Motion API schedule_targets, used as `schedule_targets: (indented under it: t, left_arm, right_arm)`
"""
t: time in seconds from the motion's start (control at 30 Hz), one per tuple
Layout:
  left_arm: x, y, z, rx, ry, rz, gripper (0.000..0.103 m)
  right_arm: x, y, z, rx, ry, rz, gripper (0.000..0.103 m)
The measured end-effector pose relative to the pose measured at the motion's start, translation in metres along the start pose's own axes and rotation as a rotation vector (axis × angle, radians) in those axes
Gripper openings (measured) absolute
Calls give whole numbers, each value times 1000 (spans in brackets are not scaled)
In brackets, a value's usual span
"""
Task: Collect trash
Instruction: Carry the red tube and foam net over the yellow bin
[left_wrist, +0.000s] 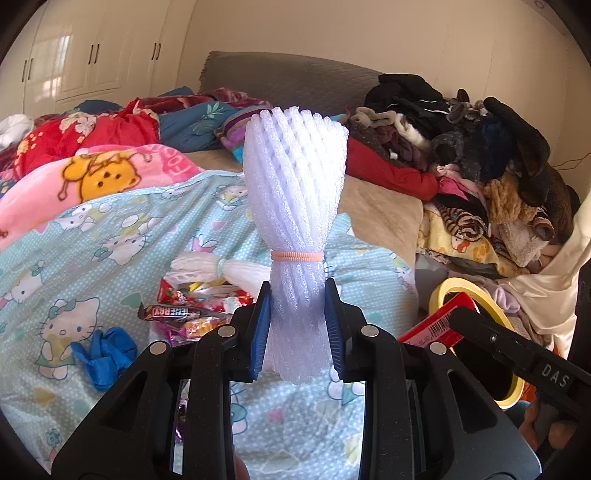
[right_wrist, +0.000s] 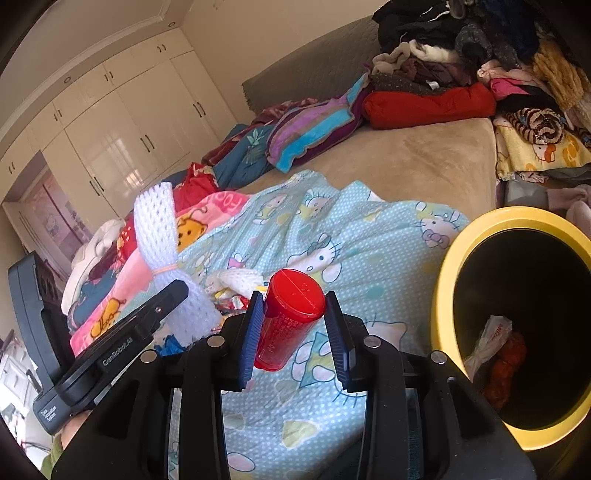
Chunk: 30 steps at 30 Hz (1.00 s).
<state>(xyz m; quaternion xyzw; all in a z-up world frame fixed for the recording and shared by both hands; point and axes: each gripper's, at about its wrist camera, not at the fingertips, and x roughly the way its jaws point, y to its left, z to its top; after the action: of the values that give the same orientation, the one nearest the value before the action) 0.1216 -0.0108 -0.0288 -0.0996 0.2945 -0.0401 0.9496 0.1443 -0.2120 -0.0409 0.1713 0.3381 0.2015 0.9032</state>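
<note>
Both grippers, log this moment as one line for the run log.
left gripper: shut on foam net sleeve | right gripper: shut on red tube | yellow-rimmed bin: open, trash inside

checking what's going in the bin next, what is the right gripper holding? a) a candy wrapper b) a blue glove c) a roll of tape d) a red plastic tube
d: in the right wrist view the right gripper has its fingers closed on a red plastic tube, beside the yellow bin.
</note>
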Motion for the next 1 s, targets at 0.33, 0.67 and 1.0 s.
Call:
schedule_targets:
  t: [0.33,0.67,1.0]
  left_arm:
    - [-5,-18,0,36,-8,-34,21]
    - [-10,-36,-2,61,-18,-68,21]
    - [-13,-61,-3,97,-20,-107,21]
  right_arm:
    - [-19,-20,12,31,-54,-36,32]
    - [-40,-47,22,76,-106,-84,32]
    - [-58,-70,29,90,-154,-142,32]
